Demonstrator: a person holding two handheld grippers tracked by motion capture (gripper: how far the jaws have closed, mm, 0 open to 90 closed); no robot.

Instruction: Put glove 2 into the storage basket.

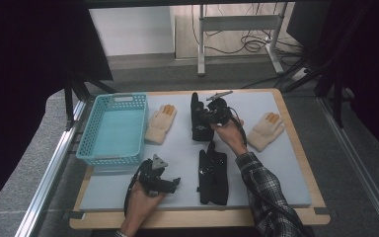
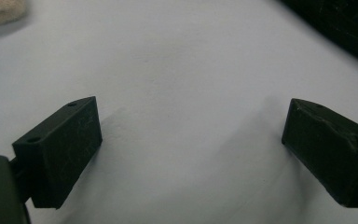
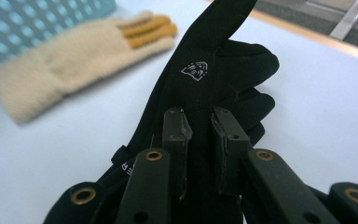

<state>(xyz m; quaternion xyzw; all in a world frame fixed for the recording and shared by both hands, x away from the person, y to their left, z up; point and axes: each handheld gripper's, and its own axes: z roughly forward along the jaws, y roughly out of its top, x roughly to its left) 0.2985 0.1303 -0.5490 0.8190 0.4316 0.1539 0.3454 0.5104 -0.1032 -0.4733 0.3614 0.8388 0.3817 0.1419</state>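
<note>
Now right hand-held gripper (image 3: 200, 140) clenched on black glove (image 3: 205, 79), left hand-held gripper (image 2: 191, 144) released above the mat (image 2: 177, 56).

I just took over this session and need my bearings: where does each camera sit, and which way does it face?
High view: above the person's side, looking forward and down on the table; both forearms show, with the left gripper and right gripper.
Left gripper view: rides the left gripper, aimed down at the bare mat; jaws wide apart.
Right gripper view: rides the right gripper, closed on a black glove, facing the cream glove and blue basket.
Shared: the high view and the right gripper view both show that black glove, cream glove and basket.
</note>
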